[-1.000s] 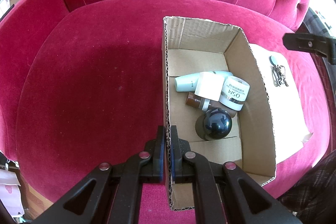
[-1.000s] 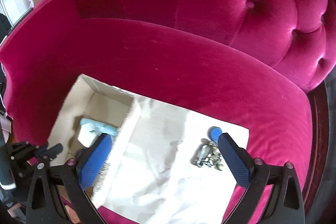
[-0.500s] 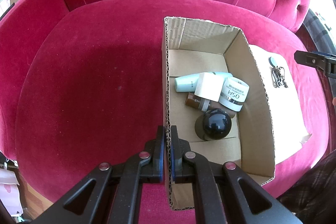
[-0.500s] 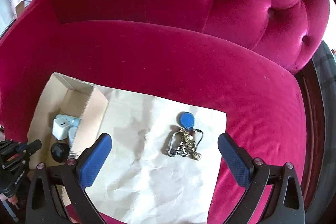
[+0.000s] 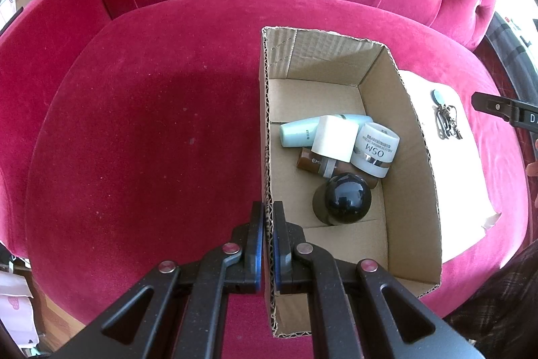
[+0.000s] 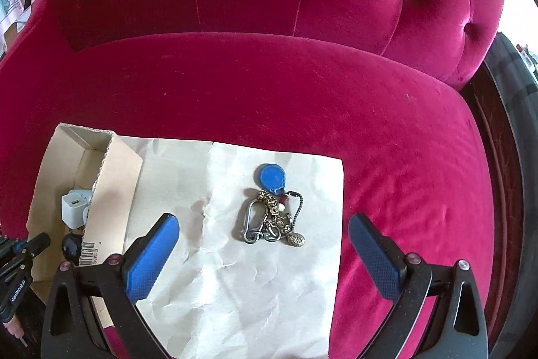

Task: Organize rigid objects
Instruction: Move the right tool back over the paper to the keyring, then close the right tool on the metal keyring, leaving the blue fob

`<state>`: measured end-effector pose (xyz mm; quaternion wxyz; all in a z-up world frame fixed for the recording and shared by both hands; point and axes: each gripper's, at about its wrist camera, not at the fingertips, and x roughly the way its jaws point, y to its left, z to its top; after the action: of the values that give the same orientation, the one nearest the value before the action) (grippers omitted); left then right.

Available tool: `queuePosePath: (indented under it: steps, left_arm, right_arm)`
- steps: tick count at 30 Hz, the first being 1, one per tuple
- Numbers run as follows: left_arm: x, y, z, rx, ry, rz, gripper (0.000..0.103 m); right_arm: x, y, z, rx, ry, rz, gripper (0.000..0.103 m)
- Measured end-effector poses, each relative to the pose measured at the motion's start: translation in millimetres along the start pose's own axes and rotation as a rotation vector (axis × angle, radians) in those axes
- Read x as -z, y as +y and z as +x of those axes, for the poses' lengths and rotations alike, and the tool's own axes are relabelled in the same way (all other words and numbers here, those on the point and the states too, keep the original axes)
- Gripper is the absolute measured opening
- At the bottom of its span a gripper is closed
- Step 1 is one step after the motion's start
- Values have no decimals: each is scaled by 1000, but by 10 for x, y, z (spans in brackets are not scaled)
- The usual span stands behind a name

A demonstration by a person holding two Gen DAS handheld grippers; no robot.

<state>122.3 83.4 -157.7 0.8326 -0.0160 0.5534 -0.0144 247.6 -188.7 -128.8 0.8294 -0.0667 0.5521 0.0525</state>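
**Left claw pinned on the box wall, right claw wide over the keys**

My left claw (image 5: 265, 244) is clamped tight on the near left wall of the cardboard box (image 5: 408, 137), corrugated edge squeezed between both blue pads. The box sits on the crimson velvet armchair seat (image 5: 151, 140). Inside it, a pale blue tube (image 5: 297, 133) lies toward the far end, a white charger block (image 5: 334, 138) resting over it, a white OSM jar (image 5: 376, 150) just right of that, a brown bottle (image 5: 311, 162) lying beneath them and a glossy black round cap (image 5: 346, 199) nearest to me.

Over on the right, my right claw (image 6: 264, 254) hangs with its jaws spread wide, gripping nothing. Between and just beyond its blue pads lies the key bunch (image 6: 269, 221) with its round blue fob (image 6: 270, 175), flat on the crumpled sheet of paper (image 6: 252, 291) just right of the box, touching neither pad.
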Motion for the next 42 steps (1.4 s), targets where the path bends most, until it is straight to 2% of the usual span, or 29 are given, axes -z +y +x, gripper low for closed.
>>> queuePosePath:
  steps: [11, 30, 38, 41, 42]
  left_arm:
    - [-7, 7, 5, 2, 2, 0, 4]
    - [-11, 27, 17, 10, 4, -4, 4]
    - [-14, 18, 22, 9, 5, -3, 4]
    - [-13, 17, 22, 9, 5, -4, 4]
    - [-13, 17, 22, 9, 5, -3, 4]
  right_arm:
    - [25, -136, 270, -19, 53, 65, 103]
    - [45, -219, 894, 20, 147, 78, 103]
    - [24, -179, 930, 16, 140, 67, 102]
    - [16, -159, 926, 16, 135, 69, 96]
    - [28, -164, 929, 19, 134, 69, 89]
